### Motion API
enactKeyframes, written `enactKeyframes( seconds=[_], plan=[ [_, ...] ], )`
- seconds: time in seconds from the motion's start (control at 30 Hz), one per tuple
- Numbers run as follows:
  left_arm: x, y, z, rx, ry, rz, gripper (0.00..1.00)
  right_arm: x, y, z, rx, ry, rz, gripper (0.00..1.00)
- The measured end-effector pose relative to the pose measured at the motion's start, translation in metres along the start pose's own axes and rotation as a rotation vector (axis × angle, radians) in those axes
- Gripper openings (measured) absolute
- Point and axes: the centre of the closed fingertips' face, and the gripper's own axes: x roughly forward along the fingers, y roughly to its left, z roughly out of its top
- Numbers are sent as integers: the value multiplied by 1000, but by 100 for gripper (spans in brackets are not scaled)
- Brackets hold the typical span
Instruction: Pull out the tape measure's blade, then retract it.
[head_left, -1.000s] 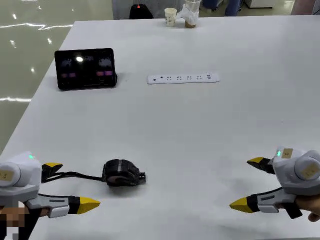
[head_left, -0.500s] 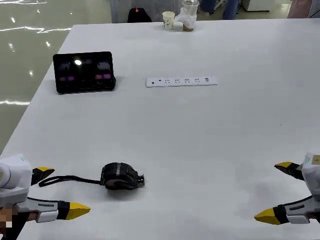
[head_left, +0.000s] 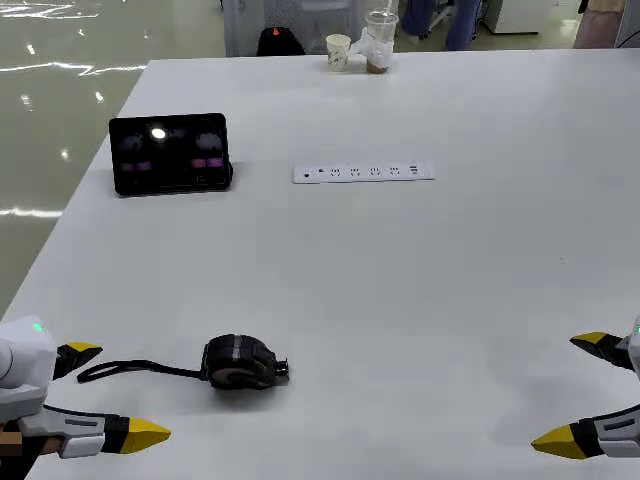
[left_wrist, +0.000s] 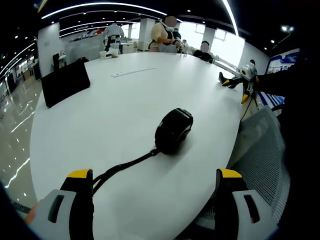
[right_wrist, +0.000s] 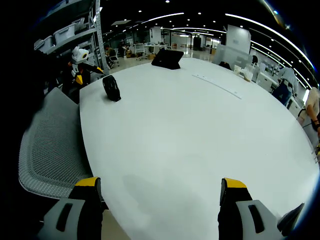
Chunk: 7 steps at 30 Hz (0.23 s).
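Left gripper (head_left: 115, 392) is hovering at the near left edge of the white table (head_left: 420, 270), jaws spread wide and pinching nothing. The loop end of the black strap (head_left: 130, 370) is lying on the table between its yellow tips; whether it is touching a jaw, cannot tell. Right gripper (head_left: 572, 390) is hanging at the near right edge, jaws also spread and empty, well apart from the left one. The strap is running to the black tape measure (head_left: 243, 362), which is sitting on the table just ahead of the left gripper, blade tucked in with only the end hook showing. Further back, a dark tablet (head_left: 170, 153) is standing on the left and a white power strip (head_left: 364, 172) is lying mid-table. Cups (head_left: 358, 45) are standing at the far edge
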Motion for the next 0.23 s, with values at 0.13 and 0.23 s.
enactKeyframes(
  seconds=[0.13,0.23],
  plan=[
    [0,0,0,3,0,5,99,2,5,-4,-8,8,7,99],
    [0,1,0,4,1,7,99,3,7,-6,-12,12,14,99]
  ],
)
